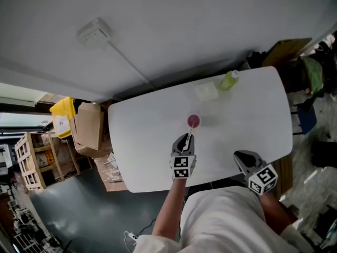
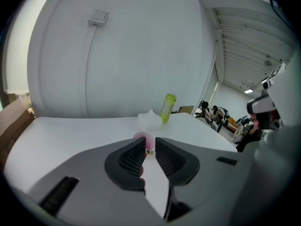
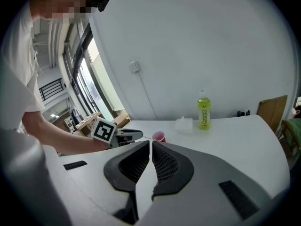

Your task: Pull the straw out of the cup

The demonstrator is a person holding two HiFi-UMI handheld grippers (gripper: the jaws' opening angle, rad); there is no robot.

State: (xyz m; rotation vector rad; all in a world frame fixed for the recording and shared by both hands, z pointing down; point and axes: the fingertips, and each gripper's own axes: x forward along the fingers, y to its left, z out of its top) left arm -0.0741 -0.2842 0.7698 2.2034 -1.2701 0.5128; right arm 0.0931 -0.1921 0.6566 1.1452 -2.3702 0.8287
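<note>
Head view, nearest the body: the right tool [image 1: 241,157] hangs over the near edge of the white counter [image 1: 142,141], at about 4 o'clock from the left tool [image 1: 187,139] and well apart from it. In the right gripper view its jaws stand together with only a hairline slit between the ribbed pads and nothing in them [image 3: 150,144].

The left tool is held over the middle of the counter and points toward 12 o'clock. In the left gripper view its jaws are drawn in to a narrow gap and clamped on the near end of the thin white straw [image 2: 149,150]. In the head view the straw [image 1: 190,134] runs as a fine pale line from the jaw tips toward 12 o'clock, to the rim of the pink plastic cup [image 1: 194,121]. Whether its far end is inside the cup cannot be told.

The cup stands upright on the counter just beyond the left tool's tips.

Farther on, at about 1 o'clock from the cup, lies a white tissue pack [image 1: 206,91]. Just beside it, again toward 1 o'clock, a yellow-green drink bottle [image 1: 229,80] stands upright near the counter's far edge.
</note>
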